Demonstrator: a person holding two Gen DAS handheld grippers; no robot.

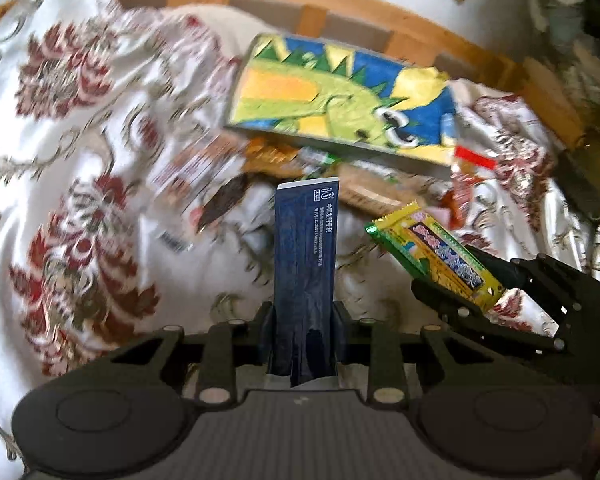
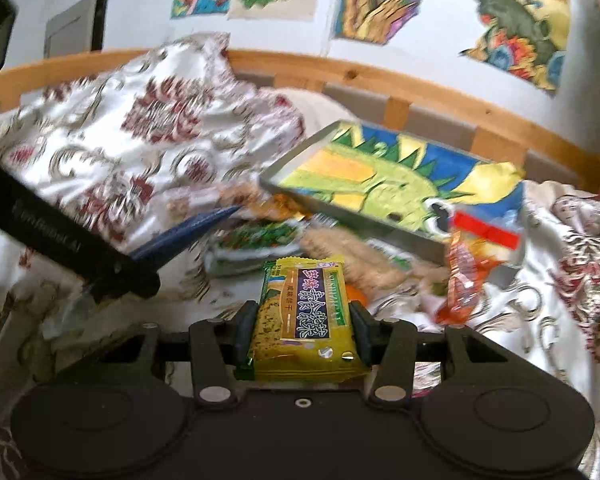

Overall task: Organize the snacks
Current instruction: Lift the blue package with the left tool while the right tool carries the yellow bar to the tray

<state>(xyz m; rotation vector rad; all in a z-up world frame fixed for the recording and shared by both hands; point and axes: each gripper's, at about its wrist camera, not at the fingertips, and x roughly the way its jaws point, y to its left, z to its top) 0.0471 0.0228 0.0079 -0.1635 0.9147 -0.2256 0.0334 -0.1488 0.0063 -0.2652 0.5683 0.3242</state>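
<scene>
Both tongs are loaded and raised over the bed: the left tongs (image 1: 302,320) clench a dark blue packet (image 1: 305,264), the right tongs (image 2: 303,330) a yellow snack bar (image 2: 306,316). Next, probably, each goes to the dinosaur-print tray (image 2: 380,184) beyond the snack heap (image 2: 300,236).

Left gripper (image 1: 302,316) clamps a dark blue packet (image 1: 305,264) above floral cloth (image 1: 80,160).

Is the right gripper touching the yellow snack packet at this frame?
Touching. The right wrist view shows the right gripper with both pads pressed against the sides of the yellow snack packet, holding it clear of the cloth.
</scene>
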